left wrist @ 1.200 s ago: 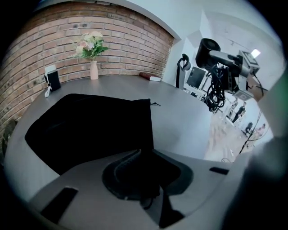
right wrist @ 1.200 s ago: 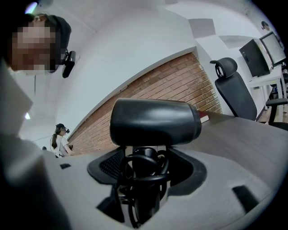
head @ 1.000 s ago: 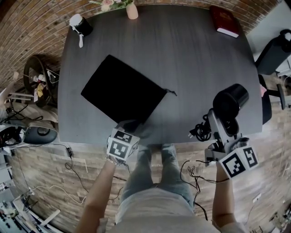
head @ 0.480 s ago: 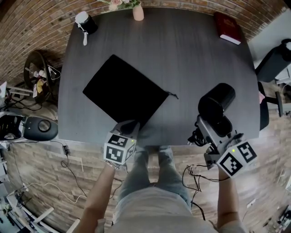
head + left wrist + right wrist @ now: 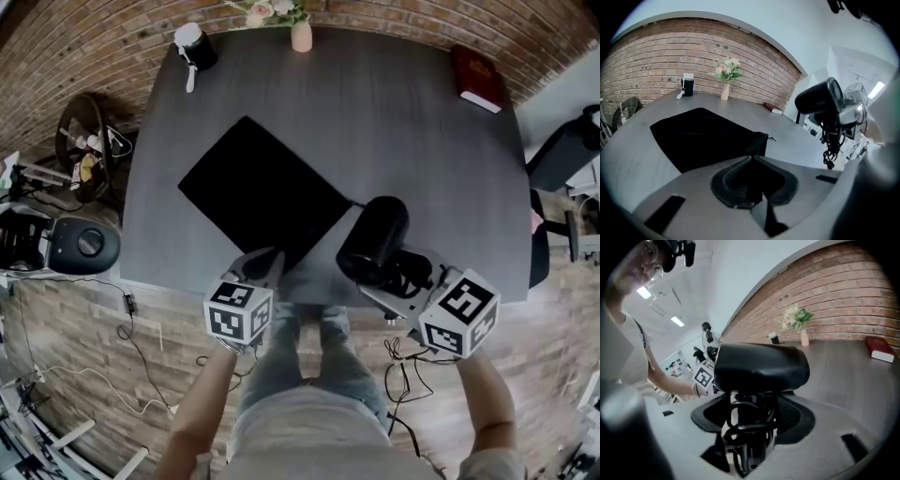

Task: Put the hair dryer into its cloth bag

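swung the hair dryer (image 5: 372, 239) left from the table (image 5: 403, 122) edge to just beside the cloth bag (image 5: 262, 192) mouth, right gripper (image 5: 401, 281) jaws clamped on its cord-wrapped handle. just closed left gripper (image 5: 265, 262) jaws together on the bag's near hem. likely ready for insertion once opened.

The cloth bag (image 5: 258, 192) lies on the table (image 5: 412, 131), hair dryer (image 5: 372, 239) right (vase (image 5: 301, 37) behind).
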Demonstrator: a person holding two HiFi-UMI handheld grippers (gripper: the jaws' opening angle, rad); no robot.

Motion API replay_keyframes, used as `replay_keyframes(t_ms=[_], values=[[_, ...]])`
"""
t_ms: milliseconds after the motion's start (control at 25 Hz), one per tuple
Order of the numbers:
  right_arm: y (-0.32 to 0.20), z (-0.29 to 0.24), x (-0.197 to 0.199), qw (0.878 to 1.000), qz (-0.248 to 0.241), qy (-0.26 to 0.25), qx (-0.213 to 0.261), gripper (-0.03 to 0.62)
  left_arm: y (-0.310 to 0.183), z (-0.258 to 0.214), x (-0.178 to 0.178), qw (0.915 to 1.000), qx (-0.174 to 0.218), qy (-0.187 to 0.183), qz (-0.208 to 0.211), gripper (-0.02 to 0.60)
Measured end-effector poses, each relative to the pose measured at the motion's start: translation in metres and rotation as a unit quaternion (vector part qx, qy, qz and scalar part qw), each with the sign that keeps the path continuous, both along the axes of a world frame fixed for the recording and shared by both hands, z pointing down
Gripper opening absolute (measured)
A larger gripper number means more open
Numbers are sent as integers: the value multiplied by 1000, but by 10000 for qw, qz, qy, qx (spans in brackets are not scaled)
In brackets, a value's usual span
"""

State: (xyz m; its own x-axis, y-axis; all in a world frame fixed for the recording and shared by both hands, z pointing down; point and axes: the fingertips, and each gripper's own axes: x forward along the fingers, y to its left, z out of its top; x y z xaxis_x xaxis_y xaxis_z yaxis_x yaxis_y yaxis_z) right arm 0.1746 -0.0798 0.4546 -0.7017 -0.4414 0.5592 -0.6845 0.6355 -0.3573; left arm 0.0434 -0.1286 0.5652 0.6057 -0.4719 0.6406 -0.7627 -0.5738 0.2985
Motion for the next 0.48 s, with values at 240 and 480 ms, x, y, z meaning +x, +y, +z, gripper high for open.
replay_keyframes(t_ms=[240,480], values=[[33,31,-42,9823,-1745,288,-614,282,-4,-11,-2,9995,206,127,-193,14],[50,65,-61,9540,-2692,624,-1160,282,-4,-19,-1,9994,304,156,-87,14]])
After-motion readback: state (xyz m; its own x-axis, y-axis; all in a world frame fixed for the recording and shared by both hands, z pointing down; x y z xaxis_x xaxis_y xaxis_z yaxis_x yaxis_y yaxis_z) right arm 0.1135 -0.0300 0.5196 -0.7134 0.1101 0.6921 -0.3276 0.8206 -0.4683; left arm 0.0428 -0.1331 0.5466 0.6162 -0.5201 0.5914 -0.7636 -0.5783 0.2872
